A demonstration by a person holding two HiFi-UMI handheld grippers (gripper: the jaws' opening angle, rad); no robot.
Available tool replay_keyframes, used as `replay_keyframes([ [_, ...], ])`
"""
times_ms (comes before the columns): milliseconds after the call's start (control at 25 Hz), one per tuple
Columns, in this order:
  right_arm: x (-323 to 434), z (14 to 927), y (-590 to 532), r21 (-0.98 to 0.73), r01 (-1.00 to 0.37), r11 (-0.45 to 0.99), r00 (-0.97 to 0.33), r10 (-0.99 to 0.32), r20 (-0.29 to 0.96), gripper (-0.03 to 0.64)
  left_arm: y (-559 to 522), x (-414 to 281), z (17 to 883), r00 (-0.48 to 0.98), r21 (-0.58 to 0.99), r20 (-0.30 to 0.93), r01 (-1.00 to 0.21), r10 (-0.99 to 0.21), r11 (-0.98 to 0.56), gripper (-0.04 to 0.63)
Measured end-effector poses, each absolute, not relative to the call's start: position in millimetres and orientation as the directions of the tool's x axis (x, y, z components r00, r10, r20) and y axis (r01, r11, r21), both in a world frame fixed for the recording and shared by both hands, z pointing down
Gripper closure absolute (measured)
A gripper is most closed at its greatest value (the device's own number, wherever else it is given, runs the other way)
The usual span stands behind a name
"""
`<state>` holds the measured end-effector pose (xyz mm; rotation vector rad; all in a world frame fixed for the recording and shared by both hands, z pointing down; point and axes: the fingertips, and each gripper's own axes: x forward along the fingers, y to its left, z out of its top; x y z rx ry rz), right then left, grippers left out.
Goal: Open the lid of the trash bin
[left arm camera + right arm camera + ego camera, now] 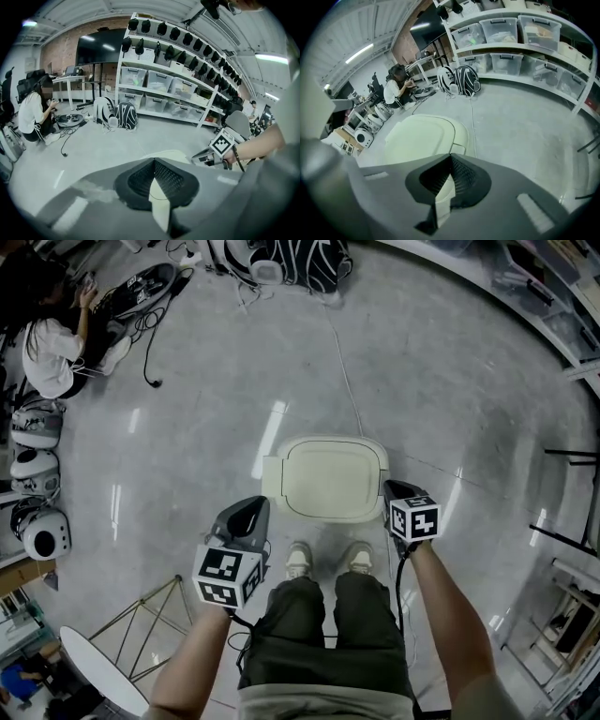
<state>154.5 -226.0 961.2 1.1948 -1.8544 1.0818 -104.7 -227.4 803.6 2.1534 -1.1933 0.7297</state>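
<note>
Both forearms reach down and forward from the person's sides. The left gripper (253,512) is held off the front-left corner of the trash bin (379,457), a little nearer the person's shoes (298,561). The right gripper (390,489) is just beside the bin's right edge near its front-right corner, and looks the closer of the two. Each gripper's own view shows its jaw tips pressed together with nothing between them, so both are clenched empty. The bin stands on the floor (450,381) directly ahead of the feet, between the two grippers and lower than them, with its cream lid (326,482) lying flat and closed. The lid runs slightly wider left to right than front to back. A small tab (271,484) juts from its left edge, and I cannot tell whether that is hinge or handle. The coming move likely means lowering one gripper, jaws parted, to a lid edge, and the right has the shorter path.
</note>
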Motion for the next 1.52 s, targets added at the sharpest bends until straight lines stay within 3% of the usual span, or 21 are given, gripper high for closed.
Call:
replay_keyframes([
  [280,160.8,971.9,-225.6,-0.238,-0.926,0.295,-0.342,-0.382,0.859,0.612,-230.1,-116.2,806.6,0.441,0.205,0.69,-0.88,-0.574,-0.429,0.594],
  [640,151.9,934.2,-221.4,-0.269,-0.938,0.22,-0.339,-0.413,0.845,0.614,-222.4,-150.9,757.1,0.385,0.208,0.677,-0.918,-0.627,-0.339,0.594],
  [1040,122.5,766.8,-209.4,-0.311,-0.921,0.236,-0.391,-0.535,0.749,0.614,-211.9,-164.6,656.4,0.391,0.227,0.646,-0.919,-0.656,-0.323,0.594],
  [1520,93.1,514.5,-202.3,-0.306,-0.891,0.336,-0.453,-0.711,0.538,0.614,-193.5,-158.4,497.2,0.46,0.221,0.558,-0.885,-0.691,-0.41,0.594],
])
